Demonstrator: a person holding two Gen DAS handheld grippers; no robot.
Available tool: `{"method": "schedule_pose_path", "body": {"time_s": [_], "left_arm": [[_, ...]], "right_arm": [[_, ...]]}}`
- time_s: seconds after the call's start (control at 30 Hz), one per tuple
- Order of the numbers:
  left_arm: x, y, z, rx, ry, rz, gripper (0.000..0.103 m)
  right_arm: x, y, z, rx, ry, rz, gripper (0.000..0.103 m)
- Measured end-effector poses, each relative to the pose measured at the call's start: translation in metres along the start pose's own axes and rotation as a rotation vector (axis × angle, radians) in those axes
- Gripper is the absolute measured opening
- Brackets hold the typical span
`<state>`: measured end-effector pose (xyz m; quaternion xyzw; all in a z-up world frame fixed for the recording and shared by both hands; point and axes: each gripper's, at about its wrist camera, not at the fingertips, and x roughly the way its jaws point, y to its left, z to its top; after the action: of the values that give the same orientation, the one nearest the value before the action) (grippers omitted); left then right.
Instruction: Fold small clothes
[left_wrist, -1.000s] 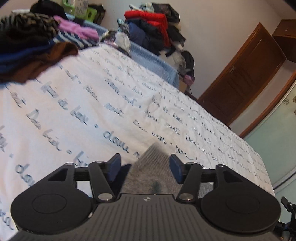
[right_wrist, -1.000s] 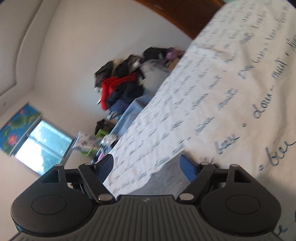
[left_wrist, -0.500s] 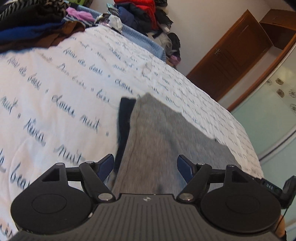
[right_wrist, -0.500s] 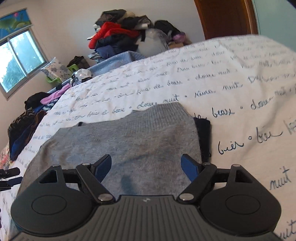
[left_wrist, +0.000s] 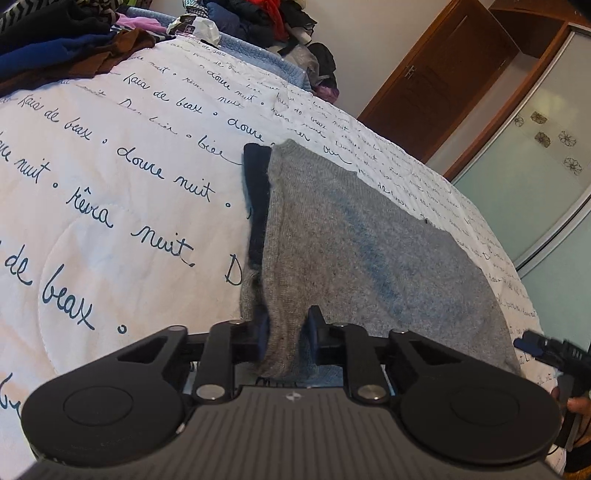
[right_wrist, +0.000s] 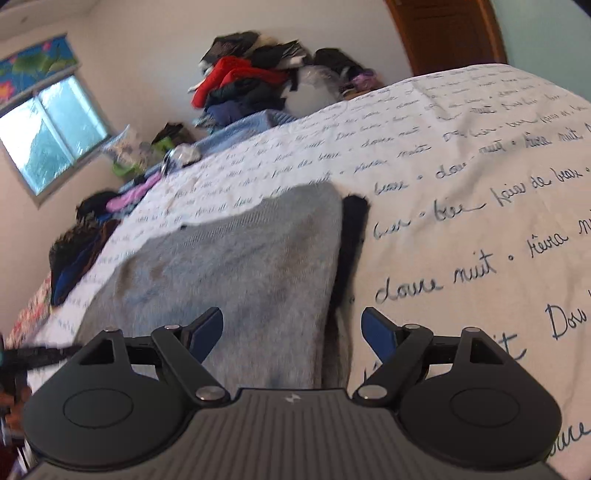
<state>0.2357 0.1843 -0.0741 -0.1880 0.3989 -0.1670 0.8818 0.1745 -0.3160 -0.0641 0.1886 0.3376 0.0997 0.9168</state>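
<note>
left gripper (left_wrist: 284, 328): jaws, spread wide half a second ago, have just been closing and are now pinching a bunched near edge of the grey knit garment (left_wrist: 354, 236). the garment is lying flat on the bed quilt (left_wrist: 110, 206), a dark navy piece (left_wrist: 256, 199) showing along its left edge. a second ago only a sliver of grey was in view. right gripper (right_wrist: 293, 330): jaws standing wide apart over the garment's other near edge (right_wrist: 236, 266), pads not pressing it.
</note>
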Motion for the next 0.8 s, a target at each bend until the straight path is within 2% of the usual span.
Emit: {"method": "schedule_pose_path", "body": {"time_s": [0.03, 0.07, 0.13, 0.17, 0.27, 0.4, 0.5, 0.57, 0.63, 0.67, 0.73, 0.8], "left_arm": [[0.0, 0.001, 0.0, -0.006, 0.0, 0.003, 0.014], [0.001, 0.002, 0.0, -0.008, 0.002, 0.007, 0.013], [0.0, 0.003, 0.0, -0.013, 0.003, 0.012, 0.012], [-0.001, 0.004, 0.0, -0.012, 0.004, 0.016, 0.011], [-0.005, 0.007, -0.002, 0.001, 0.006, 0.05, 0.01], [-0.007, 0.012, -0.002, 0.001, 0.019, 0.073, 0.01], [-0.012, 0.002, 0.003, 0.039, 0.011, 0.09, 0.011], [-0.015, -0.008, 0.006, 0.063, -0.005, 0.129, 0.016], [-0.019, -0.017, 0.007, 0.081, -0.036, 0.149, 0.025], [-0.021, -0.022, 0.008, 0.087, -0.055, 0.16, 0.032], [-0.022, -0.033, 0.009, 0.101, -0.091, 0.178, 0.039], [-0.022, -0.044, 0.009, 0.125, -0.113, 0.172, 0.046]], "right_arm": [[0.003, 0.003, -0.004, -0.026, 0.021, -0.003, 0.07], [0.007, 0.005, -0.008, -0.037, 0.044, -0.019, 0.044], [0.015, 0.007, -0.017, -0.062, 0.076, -0.051, 0.015], [0.016, 0.006, -0.022, -0.068, 0.08, -0.053, 0.008], [0.011, 0.003, -0.027, -0.062, 0.067, -0.067, 0.006], [0.005, 0.0, -0.028, -0.065, 0.075, -0.094, 0.006], [-0.01, 0.015, -0.021, -0.055, -0.014, -0.203, 0.012], [-0.019, 0.031, -0.017, -0.081, -0.087, -0.224, 0.025], [-0.022, 0.049, -0.018, -0.118, -0.11, -0.141, 0.041], [-0.019, 0.056, -0.02, -0.134, -0.094, -0.092, 0.061], [-0.008, 0.067, -0.025, -0.171, -0.054, -0.037, 0.074], [0.01, 0.07, -0.032, -0.203, -0.006, -0.103, 0.074]]}}
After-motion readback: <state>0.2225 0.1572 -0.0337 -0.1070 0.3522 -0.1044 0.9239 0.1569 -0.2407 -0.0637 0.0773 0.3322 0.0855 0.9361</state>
